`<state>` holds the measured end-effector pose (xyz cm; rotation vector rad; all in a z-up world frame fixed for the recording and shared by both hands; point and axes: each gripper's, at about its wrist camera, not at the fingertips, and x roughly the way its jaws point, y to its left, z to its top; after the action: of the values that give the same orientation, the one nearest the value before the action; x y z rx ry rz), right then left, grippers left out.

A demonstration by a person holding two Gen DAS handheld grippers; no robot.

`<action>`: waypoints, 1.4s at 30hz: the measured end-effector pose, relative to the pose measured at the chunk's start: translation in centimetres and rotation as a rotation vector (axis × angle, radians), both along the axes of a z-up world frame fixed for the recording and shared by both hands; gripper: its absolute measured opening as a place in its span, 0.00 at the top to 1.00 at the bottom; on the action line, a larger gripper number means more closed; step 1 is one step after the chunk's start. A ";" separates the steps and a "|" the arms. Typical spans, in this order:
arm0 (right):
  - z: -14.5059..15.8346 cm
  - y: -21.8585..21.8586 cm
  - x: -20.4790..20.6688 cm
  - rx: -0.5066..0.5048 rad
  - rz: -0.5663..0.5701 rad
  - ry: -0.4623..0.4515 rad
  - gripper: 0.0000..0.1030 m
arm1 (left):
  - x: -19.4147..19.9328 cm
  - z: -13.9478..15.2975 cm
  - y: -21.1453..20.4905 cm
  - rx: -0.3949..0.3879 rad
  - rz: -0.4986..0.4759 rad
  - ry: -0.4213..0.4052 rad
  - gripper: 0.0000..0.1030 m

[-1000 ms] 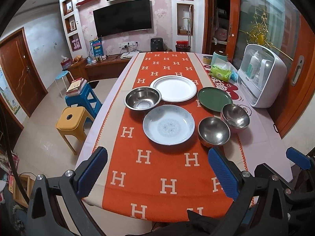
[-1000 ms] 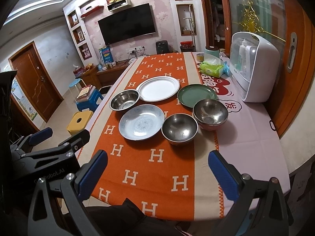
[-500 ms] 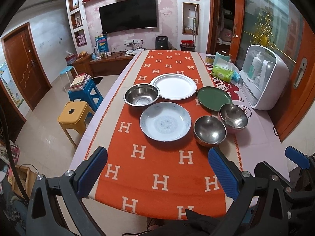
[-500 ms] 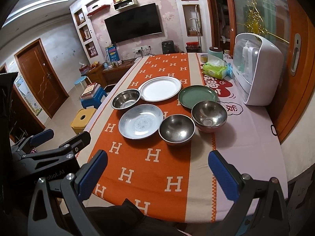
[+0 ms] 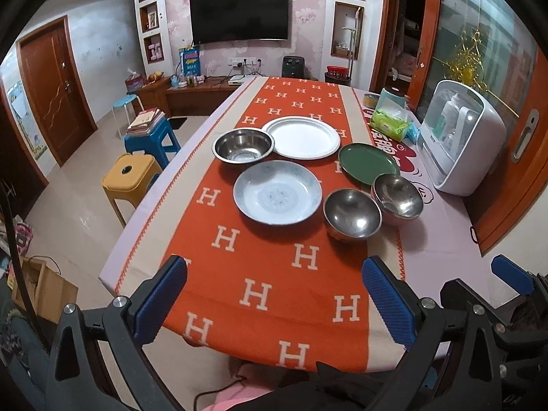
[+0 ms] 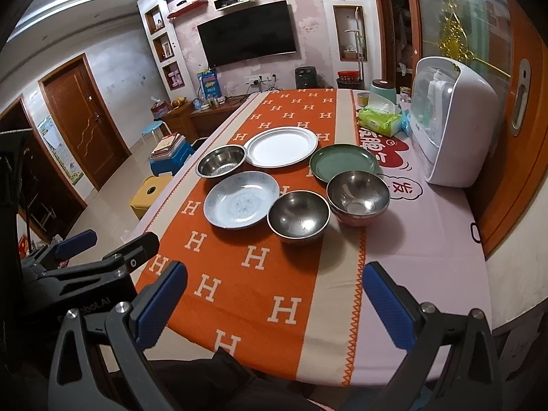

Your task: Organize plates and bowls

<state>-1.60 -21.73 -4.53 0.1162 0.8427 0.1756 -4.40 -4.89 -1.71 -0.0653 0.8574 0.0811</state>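
On the orange runner sit a pale blue patterned plate (image 5: pixel 277 191) (image 6: pixel 241 199), a white plate (image 5: pixel 303 137) (image 6: pixel 281 146) and a green plate (image 5: pixel 368 163) (image 6: pixel 343 162). A wide steel bowl (image 5: pixel 243 144) (image 6: pixel 221 160) stands left of the white plate. Two round steel bowls (image 5: pixel 352 214) (image 5: pixel 397 195) stand side by side at the right; in the right wrist view they are the nearer bowl (image 6: pixel 298 217) and the right bowl (image 6: pixel 358 193). My left gripper (image 5: pixel 274 299) and right gripper (image 6: pixel 274 303) hang open over the table's near edge, holding nothing.
A white countertop appliance (image 5: pixel 459 144) (image 6: pixel 452 126) stands at the table's right edge, with a green wipes pack (image 5: pixel 390 125) and a teal canister (image 5: pixel 390 96) behind. Yellow stool (image 5: pixel 130 174) and blue stool (image 5: pixel 150 137) stand left of the table. A dark sleeve shows below.
Both grippers have drawn back and risen a little from the table, so the dishes look farther off. Nothing on the table has moved.
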 end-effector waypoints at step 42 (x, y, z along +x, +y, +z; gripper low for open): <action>0.2 -1.6 17.0 0.314 -0.186 0.045 0.01 | 19.9 1.5 6.1 0.009 -0.187 0.169 0.01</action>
<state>15.41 -23.32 -4.34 0.4928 0.8399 0.1299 15.51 1.24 -0.22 0.0313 1.0282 -0.0859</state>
